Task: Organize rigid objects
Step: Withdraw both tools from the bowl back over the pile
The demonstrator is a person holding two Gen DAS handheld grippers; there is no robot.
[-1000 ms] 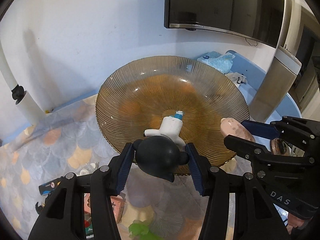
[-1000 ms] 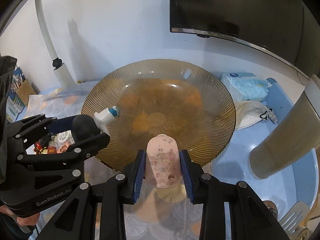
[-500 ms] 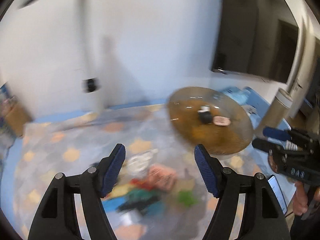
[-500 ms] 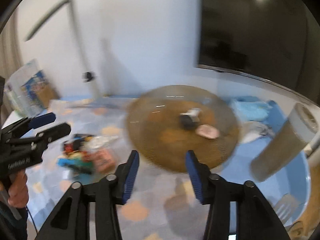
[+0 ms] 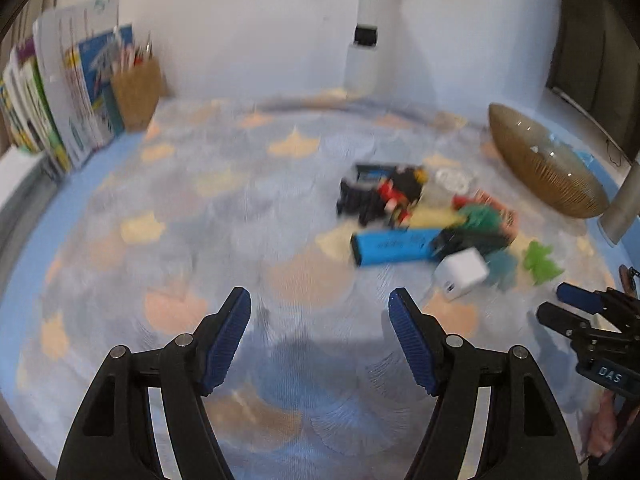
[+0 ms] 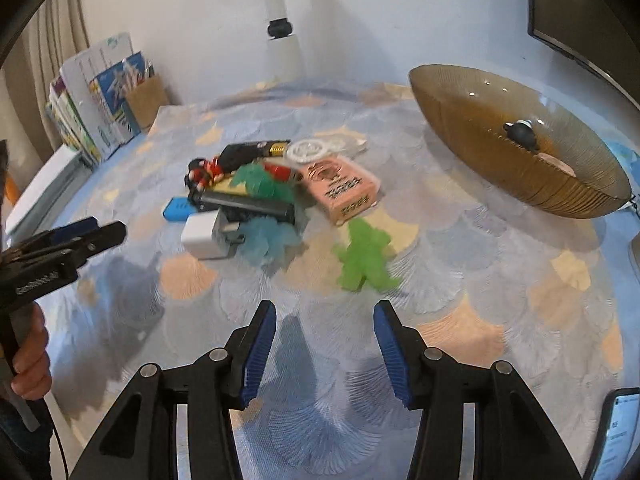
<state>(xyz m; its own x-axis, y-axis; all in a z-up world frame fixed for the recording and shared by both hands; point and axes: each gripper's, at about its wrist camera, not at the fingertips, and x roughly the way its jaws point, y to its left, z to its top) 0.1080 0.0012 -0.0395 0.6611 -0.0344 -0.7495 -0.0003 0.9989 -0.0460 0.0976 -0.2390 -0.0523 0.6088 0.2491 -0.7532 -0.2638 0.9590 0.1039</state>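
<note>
A ribbed brown glass bowl (image 6: 540,188) sits at the right with a black round toy (image 6: 520,132) and a pink flat piece (image 6: 558,164) inside it. Left of it on the cloth lies a pile: a pink box (image 6: 342,188), a white charger cube (image 6: 202,236), a blue bar (image 5: 394,247), a black bar (image 6: 244,202) and a green figure (image 6: 366,256). My right gripper (image 6: 325,316) is open and empty just in front of the green figure. My left gripper (image 5: 320,304) is open and empty over bare cloth, left of the pile. The bowl (image 5: 552,184) also shows at the left wrist view's right edge.
Books (image 6: 96,100) and a cardboard pen holder (image 6: 146,100) stand at the back left against the wall. A white pole (image 6: 282,20) rises behind the table. A phone (image 6: 616,432) lies at the near right edge. A person's hand (image 6: 30,364) holds the left gripper's handle.
Both grippers let go of the black toy and the pink piece, which now lie in the bowl. Both opened, drew back from the bowl and swung left toward the pile.
</note>
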